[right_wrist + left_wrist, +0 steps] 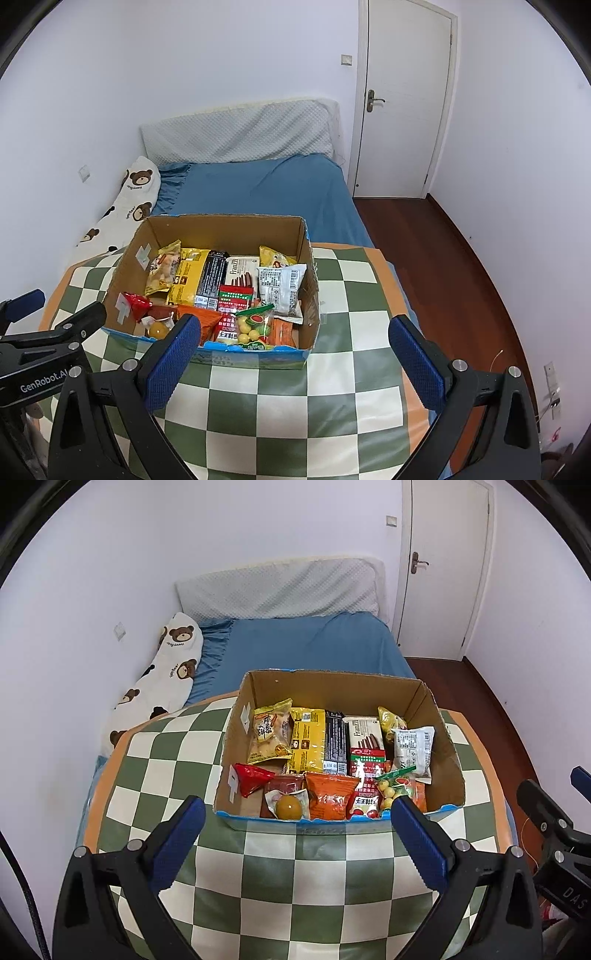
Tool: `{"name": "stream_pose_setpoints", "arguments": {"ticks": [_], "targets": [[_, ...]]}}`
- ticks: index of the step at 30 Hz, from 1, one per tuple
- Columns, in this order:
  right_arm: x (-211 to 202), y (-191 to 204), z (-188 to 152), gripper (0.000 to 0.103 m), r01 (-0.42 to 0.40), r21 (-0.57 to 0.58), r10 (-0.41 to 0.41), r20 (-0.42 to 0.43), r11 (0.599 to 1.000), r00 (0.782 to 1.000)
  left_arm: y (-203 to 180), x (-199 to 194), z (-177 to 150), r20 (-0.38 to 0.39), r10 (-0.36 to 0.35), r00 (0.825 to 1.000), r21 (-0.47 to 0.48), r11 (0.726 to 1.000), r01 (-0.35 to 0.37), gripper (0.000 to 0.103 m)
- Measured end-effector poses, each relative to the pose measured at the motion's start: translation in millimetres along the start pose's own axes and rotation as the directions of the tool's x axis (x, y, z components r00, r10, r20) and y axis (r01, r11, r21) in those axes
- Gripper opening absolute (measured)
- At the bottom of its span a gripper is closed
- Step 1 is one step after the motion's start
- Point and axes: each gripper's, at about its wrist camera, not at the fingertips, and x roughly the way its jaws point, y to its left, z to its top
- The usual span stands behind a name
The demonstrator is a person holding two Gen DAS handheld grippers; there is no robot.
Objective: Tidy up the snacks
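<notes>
Sitting on the green-and-cream checkered tablecloth, the cardboard box is packed with snacks and stands toward the far side of the cloth, with the blue bed behind it. At the back of the box, side by side, are a yellow cracker bag, a yellow packet, a black packet, a white Franzzi wafer pack and a white wrapper with a barcode. Along the near side lie a red pouch, a clear pack holding a yellow-brown ball, an orange bag and a clear bag of round yellow candies. Both grippers hover above the cloth on the near side of the box, touching nothing. The left gripper has its blue-padded fingers spread wide apart and empty, lined up with the near wall of the box. The right gripper is likewise spread wide and empty, set to the right of the left one, its left pad overlapping the near left corner of the box in its own view. A bear-print pillow lies along the wall beside the bed, and a white door stands shut at the far right
</notes>
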Motion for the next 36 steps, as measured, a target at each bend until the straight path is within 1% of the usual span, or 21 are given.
{"name": "stream_pose_setpoints", "arguments": {"ticks": [15, 22, 36], "targets": [[5, 0, -2, 0.103, 0.011, -0.001, -0.011, -0.01, 1.0, 1.0, 0, 2, -1, -0.006, -0.013, 1.0, 0.006, 1.0, 0.013, 0.103], [1, -2, -4, 0.103, 0.007, 0.005, -0.007, -0.007, 1.0, 1.0, 0, -4, -3, 0.001, -0.027, 1.0, 0.006, 1.0, 0.027, 0.103], [-5, -3, -5, 0.103, -0.001, 0.005, 0.001, -0.01, 1.0, 1.0, 0, -8, -3, -0.003, -0.029, 1.0, 0.007, 1.0, 0.029, 0.103]]}}
